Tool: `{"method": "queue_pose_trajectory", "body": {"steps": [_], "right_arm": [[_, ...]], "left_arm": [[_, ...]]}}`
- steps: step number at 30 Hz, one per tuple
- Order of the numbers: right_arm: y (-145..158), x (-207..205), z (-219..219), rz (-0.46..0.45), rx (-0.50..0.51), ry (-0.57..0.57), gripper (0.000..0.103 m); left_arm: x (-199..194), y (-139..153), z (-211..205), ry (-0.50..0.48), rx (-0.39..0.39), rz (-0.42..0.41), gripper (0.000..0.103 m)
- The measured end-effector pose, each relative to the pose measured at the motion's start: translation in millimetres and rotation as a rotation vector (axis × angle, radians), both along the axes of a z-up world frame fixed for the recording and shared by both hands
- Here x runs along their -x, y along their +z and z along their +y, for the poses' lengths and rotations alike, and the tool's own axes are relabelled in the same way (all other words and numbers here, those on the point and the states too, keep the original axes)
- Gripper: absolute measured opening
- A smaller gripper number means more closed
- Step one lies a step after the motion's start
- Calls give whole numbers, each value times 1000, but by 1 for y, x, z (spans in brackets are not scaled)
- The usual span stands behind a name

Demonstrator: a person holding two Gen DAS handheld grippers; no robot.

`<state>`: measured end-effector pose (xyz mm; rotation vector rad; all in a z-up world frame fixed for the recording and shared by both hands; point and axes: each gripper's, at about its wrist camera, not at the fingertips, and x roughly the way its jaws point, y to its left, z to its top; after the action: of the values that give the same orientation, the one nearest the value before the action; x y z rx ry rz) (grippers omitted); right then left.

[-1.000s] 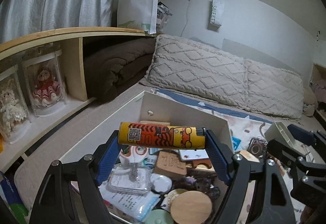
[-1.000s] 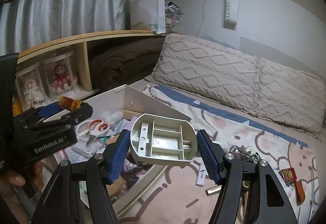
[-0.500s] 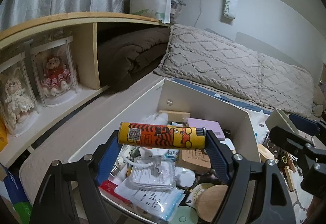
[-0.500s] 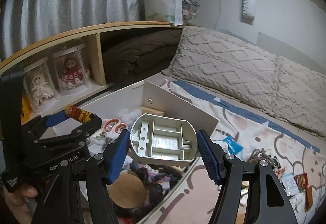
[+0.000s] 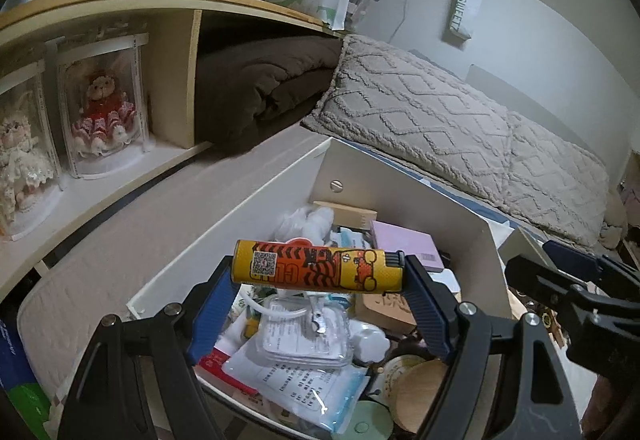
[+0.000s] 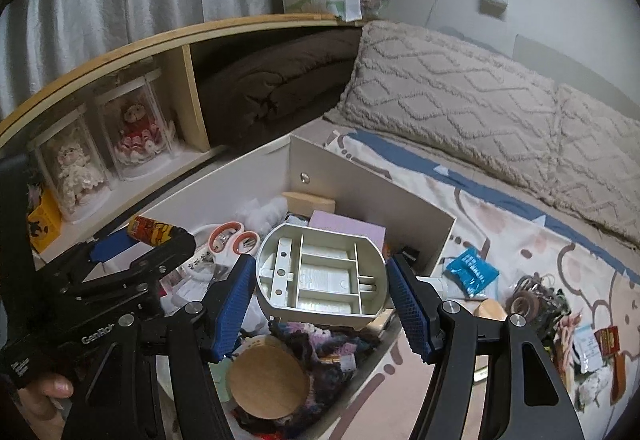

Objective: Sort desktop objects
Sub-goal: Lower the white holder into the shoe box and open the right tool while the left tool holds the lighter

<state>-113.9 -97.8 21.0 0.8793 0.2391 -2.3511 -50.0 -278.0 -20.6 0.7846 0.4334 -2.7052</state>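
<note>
Left wrist view shows the left claw (image 5: 320,280) pinching a yellow tiger lighter (image 5: 320,270) end to end, up in the air over the full white box (image 5: 400,196) on the bed (image 6: 500,240). Right wrist view shows the right claw (image 6: 322,292) squeezing a cream plastic tray with dividers (image 6: 322,276) above the same box, over a round wooden lid (image 6: 268,382), with red-handled scissors (image 6: 234,238) farther back.

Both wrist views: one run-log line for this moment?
left gripper: shut on lighter | right gripper: shut on divided tray | both above white box | box: cluttered, wooden lid inside
</note>
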Motion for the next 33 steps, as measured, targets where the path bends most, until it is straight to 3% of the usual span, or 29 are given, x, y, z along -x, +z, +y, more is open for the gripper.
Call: {"method": "queue_pose_trajectory", "body": {"steps": [11, 27, 29, 31, 33], "right_arm": [[-10, 42, -26, -181, 8, -10, 67], [-69, 74, -44, -515, -31, -69, 68], [-70, 74, -45, -518, -42, -78, 70], [-70, 74, -43, -519, -36, -94, 84], [-66, 75, -41, -517, -14, -94, 86]], "left_arm": [[0, -3, -3, 12, 22, -8, 81], [5, -10, -5, -1, 48, -42, 81], [5, -11, -4, 3, 56, -46, 81], [4, -11, -3, -1, 58, -44, 81], [4, -11, -3, -4, 59, -42, 81]]}}
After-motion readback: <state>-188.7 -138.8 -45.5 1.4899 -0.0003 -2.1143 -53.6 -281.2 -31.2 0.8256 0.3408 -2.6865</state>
